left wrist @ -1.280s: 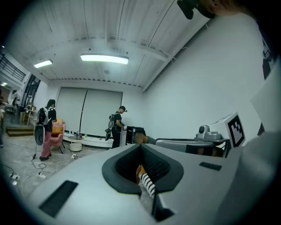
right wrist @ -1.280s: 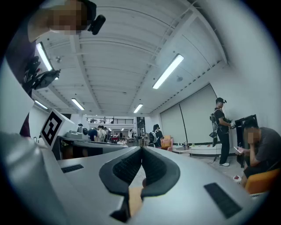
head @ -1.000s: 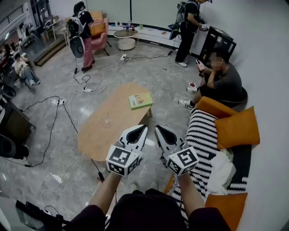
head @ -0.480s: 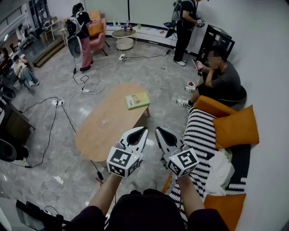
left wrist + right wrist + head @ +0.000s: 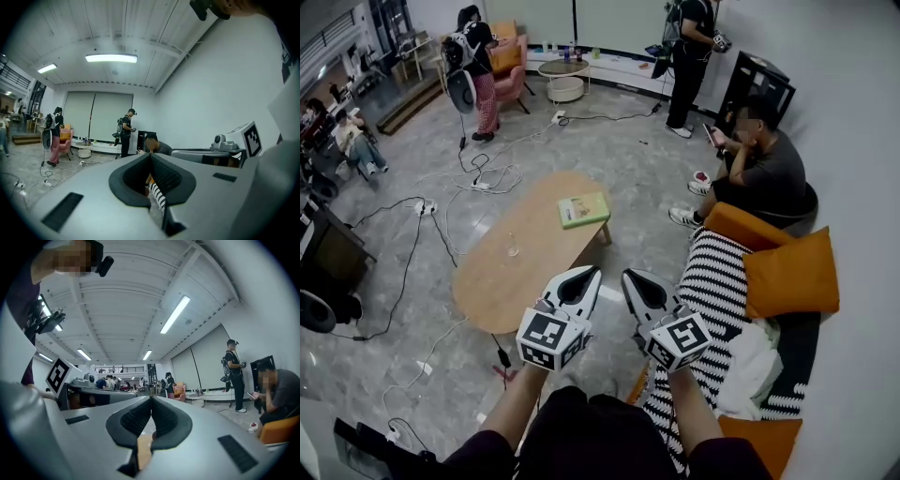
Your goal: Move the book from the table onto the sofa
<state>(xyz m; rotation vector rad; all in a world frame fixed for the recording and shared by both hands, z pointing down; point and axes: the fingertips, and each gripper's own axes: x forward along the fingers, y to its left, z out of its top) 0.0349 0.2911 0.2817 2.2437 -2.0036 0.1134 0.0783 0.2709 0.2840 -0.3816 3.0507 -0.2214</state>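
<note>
Head view: sofa [image 5: 712,277] at right, the destination. Worktop [image 5: 516,272] ahead, green book [image 5: 584,209] flat at its far end, well out of reach. Left tool [image 5: 589,274], right tool [image 5: 631,277] closed, empty, level; presumably nothing to grasp yet.

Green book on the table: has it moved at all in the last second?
No. The green book still lies at the far end of the wooden table, by the same corner nearest the sofa; only the view itself has shifted slightly.
</note>
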